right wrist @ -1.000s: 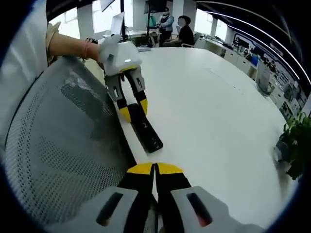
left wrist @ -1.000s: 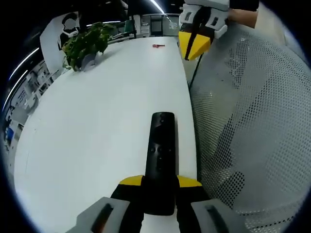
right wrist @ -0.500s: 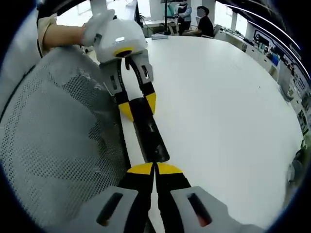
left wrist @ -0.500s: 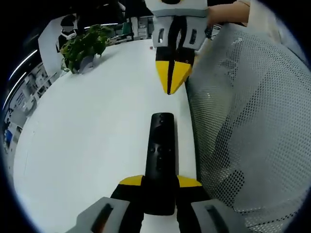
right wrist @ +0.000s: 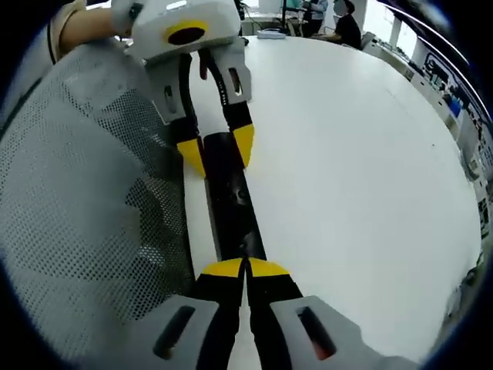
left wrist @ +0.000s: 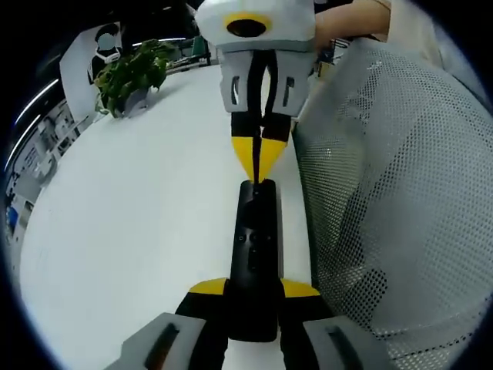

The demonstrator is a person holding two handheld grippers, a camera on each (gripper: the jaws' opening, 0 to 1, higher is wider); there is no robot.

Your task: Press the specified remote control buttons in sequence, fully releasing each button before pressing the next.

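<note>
A long black remote control (left wrist: 255,247) lies along the white table's (left wrist: 146,216) right edge. My left gripper (left wrist: 253,289) is shut on its near end, yellow tips on both sides. In the left gripper view my right gripper (left wrist: 257,166) comes in from the top, shut, its yellow tips touching the remote's far end. In the right gripper view my right gripper (right wrist: 246,267) is shut with its tips on the remote control (right wrist: 229,204), and the left gripper (right wrist: 213,148) clamps the far end of it.
A grey mesh chair back (left wrist: 393,193) stands close against the table's edge beside the remote. A potted plant (left wrist: 132,73) sits at the table's far left corner. People sit at the far end of the table (right wrist: 331,19). A hand (right wrist: 77,23) holds the left gripper.
My right gripper has come down along the table edge from far off until its shut tips meet the remote's end. The left gripper and the remote have stayed put.
</note>
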